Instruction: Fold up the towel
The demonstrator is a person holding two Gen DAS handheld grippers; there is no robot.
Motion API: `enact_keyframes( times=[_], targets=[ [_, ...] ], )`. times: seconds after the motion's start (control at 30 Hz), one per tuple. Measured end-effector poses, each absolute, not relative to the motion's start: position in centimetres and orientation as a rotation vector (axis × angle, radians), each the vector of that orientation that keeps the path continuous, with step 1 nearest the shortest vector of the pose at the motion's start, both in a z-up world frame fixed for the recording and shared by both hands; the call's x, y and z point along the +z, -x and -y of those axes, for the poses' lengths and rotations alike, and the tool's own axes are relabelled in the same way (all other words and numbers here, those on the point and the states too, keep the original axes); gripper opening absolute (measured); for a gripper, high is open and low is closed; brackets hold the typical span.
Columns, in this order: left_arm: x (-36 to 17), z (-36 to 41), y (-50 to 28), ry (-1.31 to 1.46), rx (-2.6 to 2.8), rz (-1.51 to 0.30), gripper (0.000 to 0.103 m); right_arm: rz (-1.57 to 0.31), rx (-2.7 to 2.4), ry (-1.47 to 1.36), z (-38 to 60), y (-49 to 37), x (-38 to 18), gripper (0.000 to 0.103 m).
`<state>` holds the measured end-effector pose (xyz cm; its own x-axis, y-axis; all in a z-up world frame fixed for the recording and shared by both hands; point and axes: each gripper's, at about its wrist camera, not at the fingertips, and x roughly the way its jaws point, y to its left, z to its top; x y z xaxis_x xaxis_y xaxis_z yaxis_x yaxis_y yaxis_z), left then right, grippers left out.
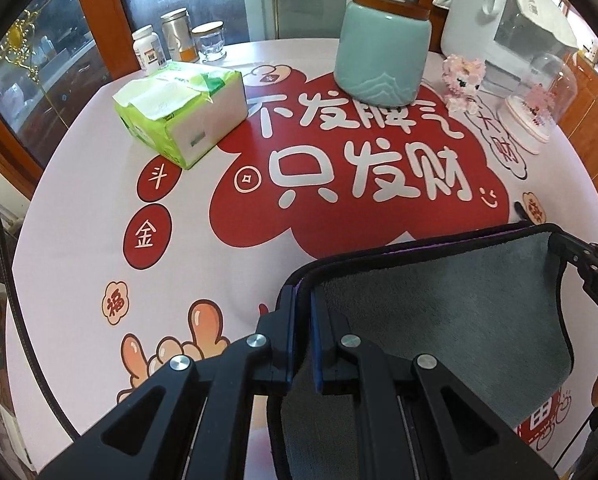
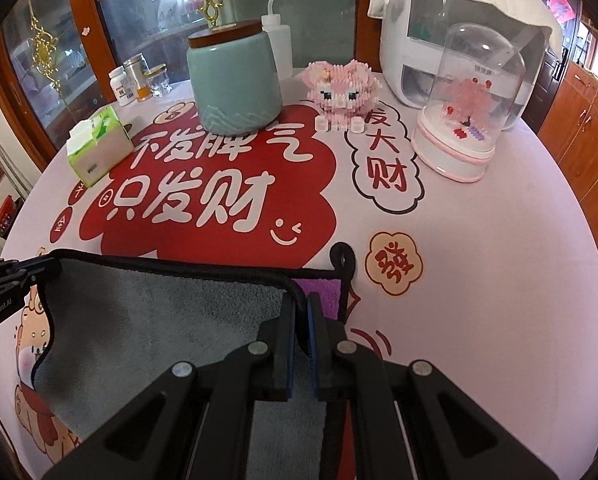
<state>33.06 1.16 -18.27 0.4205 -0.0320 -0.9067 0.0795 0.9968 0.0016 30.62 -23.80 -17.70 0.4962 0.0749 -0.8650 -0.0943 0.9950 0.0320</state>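
The near part of the towel (image 1: 439, 312) is hidden under the left gripper (image 1: 303, 300) and cut by the bottom edge, and in the right wrist view the right gripper (image 2: 302, 304) covers it the same way. The labels on the small jars (image 2: 139, 80) are too small to read. The white appliance (image 2: 459, 20) is partly hidden by a cloth and the glass dome (image 2: 479, 80).

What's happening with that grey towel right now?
Left tool and right tool each shut on a corner of the towel. Edge lifted over the table. Tissue pack and jar stand well beyond.
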Motion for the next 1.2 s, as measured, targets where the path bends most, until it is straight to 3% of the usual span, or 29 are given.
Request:
enact_keyframes(
  times=[1.2],
  targets=[
    [-21.7,-0.2,-35.3,-0.084,-0.057,-1.165,0.005,-1.080,0.058,0.075,23.1,-32.3,-20.9,0.006]
  ],
)
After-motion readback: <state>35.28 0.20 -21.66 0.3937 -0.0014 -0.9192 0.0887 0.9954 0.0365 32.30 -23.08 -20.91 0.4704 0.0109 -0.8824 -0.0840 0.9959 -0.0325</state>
